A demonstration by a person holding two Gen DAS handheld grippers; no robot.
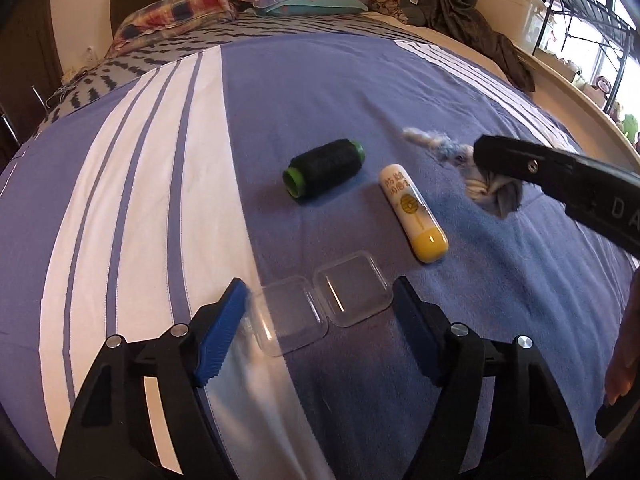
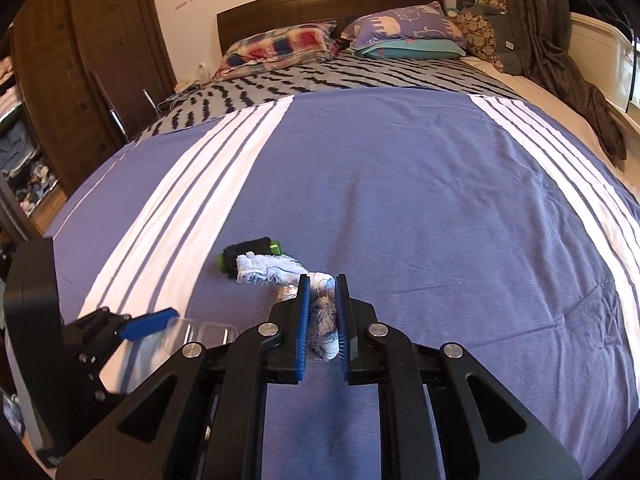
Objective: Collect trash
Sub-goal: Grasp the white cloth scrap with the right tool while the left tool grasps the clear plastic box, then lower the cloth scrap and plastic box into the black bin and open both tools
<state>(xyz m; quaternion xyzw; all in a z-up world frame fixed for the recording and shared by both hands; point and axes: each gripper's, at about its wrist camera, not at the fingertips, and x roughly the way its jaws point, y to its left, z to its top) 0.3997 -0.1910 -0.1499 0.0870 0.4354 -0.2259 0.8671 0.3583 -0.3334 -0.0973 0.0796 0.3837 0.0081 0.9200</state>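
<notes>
Near the foot edge of the bed, an open clear plastic case is framed by the wide-spread left gripper. Beyond, a frayed rag scrap is clamped in the right gripper, lifted beside a yellow-capped tube and black thread spool. Pickup appears under way; carrying the scrap to a bin is likely next.

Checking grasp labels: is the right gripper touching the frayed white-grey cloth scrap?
Touching. The right wrist view shows the right gripper shut on the frayed white-grey cloth scrap, squeezed between both pads.
</notes>
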